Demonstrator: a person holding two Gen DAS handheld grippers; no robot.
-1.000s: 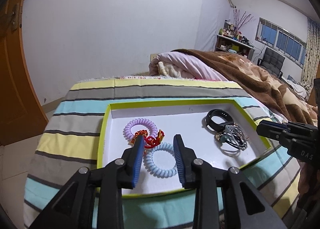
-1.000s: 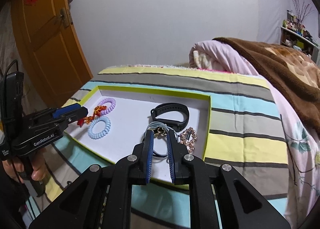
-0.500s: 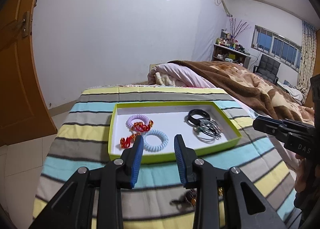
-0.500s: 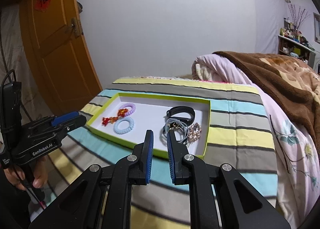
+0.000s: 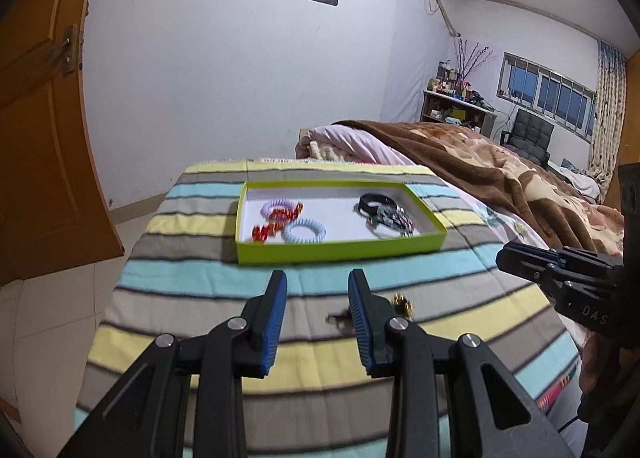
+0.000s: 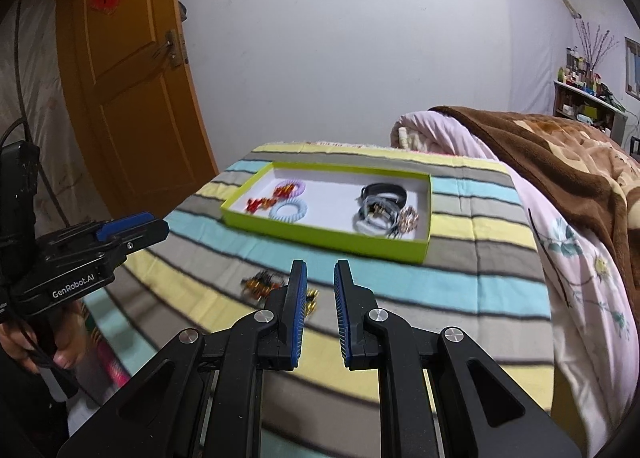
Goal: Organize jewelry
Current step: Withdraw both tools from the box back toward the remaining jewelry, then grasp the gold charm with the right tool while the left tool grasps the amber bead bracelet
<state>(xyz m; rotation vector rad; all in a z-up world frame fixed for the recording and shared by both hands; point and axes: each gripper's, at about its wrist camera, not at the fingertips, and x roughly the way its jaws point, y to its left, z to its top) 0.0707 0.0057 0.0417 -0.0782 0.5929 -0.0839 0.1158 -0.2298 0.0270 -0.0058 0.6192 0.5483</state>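
A green-rimmed tray (image 5: 340, 249) (image 6: 320, 232) lies on the striped blanket. In it are a purple coil tie (image 5: 276, 206), a blue coil tie (image 5: 304, 232) (image 6: 289, 209), red-gold trinkets (image 5: 262, 232), a black band (image 5: 374, 201) (image 6: 384, 190), grey hair ties (image 6: 374, 217) and a rose sparkly piece (image 6: 408, 217). A small gold and dark jewelry piece (image 5: 402, 304) (image 6: 264, 284) lies loose on the blanket in front of the tray. My left gripper (image 5: 317, 282) is open and empty, above the blanket. My right gripper (image 6: 320, 270) is open a little and empty, just right of the loose piece.
The striped blanket (image 5: 200, 278) covers the bed end. A brown blanket (image 5: 500, 177) and pink quilt (image 6: 440, 137) lie at the right. An orange door (image 6: 132, 97) stands at the left. Floor tiles (image 5: 48, 318) lie beyond the bed's left edge.
Both grippers have pulled back and up from the tray. The tray now looks smaller and farther. The loose jewelry piece on the blanket has come into view. The right jaws have widened slightly.
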